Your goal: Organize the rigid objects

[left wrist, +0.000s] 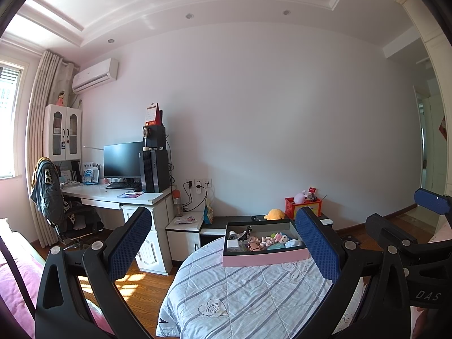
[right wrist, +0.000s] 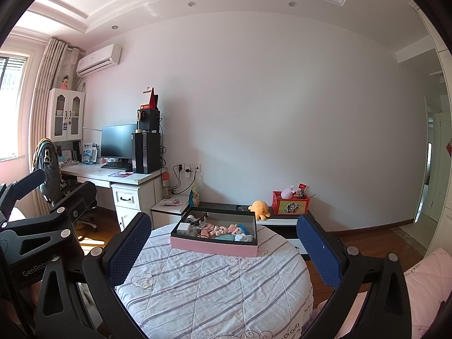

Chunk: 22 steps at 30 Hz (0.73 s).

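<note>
Grippers, our left gripper (left wrist: 223, 243) and right gripper (right wrist: 223, 247), both spread wide and hold nothing; at twelve o'clock ahead we see the pink tray (right wrist: 214, 247) of small objects on the quilt (right wrist: 214, 291).

A pink box (right wrist: 213, 247) with a dark inner wall is seen on a pale blue quilt (right wrist: 214, 291) striped in grey. Behind the box, an orange plush (right wrist: 259, 209) and a red crate (right wrist: 291, 206) are seen. Blue pads are borne by black fingers (right wrist: 127, 250).
</note>
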Available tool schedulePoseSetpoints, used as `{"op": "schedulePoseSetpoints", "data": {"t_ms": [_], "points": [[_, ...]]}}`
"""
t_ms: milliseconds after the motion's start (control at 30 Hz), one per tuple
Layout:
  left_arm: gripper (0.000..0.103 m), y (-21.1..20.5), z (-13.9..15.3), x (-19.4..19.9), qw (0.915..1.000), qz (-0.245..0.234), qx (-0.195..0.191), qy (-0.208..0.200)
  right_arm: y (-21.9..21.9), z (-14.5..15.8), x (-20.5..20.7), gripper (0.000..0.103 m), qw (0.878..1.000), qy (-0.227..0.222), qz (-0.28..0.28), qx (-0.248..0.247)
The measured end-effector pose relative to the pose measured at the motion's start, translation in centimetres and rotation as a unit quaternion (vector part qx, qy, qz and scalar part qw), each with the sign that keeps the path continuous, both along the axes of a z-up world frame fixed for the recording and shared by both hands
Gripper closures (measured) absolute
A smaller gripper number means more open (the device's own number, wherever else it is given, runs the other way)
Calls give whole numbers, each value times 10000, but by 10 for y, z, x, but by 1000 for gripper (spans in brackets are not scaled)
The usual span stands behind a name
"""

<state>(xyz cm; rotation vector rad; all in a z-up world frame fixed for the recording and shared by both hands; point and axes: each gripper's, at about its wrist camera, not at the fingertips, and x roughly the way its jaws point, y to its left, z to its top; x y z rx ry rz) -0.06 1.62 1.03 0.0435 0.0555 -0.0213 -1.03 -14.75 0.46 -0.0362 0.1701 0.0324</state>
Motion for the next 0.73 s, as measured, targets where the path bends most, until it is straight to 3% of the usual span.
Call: {"op": "schedulePoseSetpoints", "data": {"t_ms": [733], "points": [[0,0,0,0,10000,-11,1,-10,0,0,0,0,10000,-2,2,0]]}}
